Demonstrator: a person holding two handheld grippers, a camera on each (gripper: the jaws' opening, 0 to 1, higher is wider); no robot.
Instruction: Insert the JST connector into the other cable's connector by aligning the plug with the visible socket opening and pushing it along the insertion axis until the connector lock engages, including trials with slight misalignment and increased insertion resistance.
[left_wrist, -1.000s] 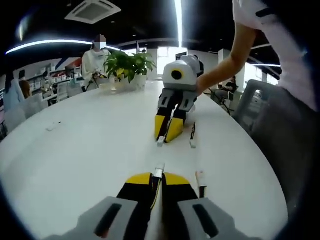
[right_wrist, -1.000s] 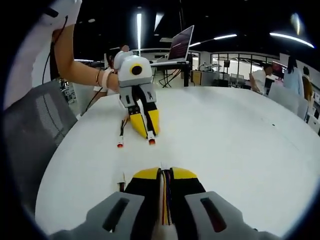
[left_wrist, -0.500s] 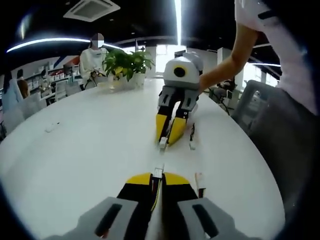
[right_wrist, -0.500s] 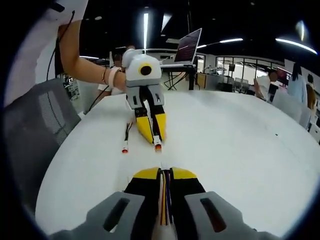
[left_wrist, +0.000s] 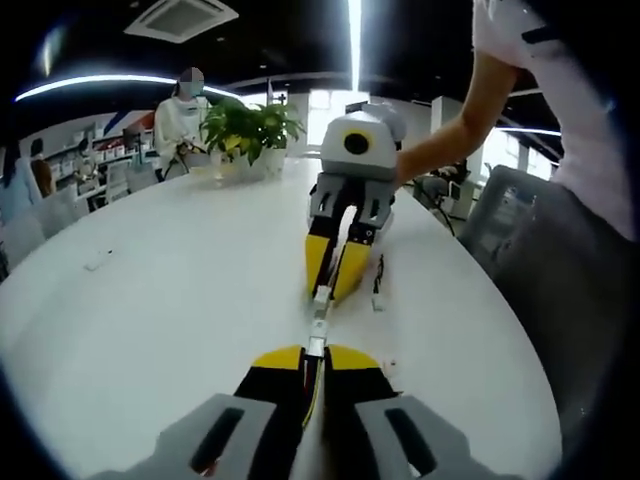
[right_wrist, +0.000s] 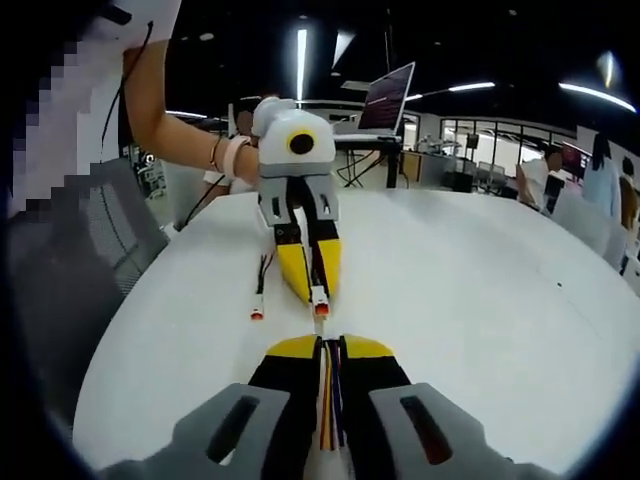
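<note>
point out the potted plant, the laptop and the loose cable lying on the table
potted plant (left_wrist: 250, 125), left gripper view, on its leaves
laptop (right_wrist: 388, 98), right gripper view, on its open screen
loose cable (right_wrist: 259, 292), right gripper view, on the wires above its red-tipped end

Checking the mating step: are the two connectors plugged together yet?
Cannot tell. The white connector and the other connector sit tip to tip; whether they are seated is unclear.

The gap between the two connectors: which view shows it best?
The left gripper view: the white connector it holds nearly meets the right gripper's connector. The right gripper view shows the left gripper's red-tipped connector; its own connector is hidden.
</note>
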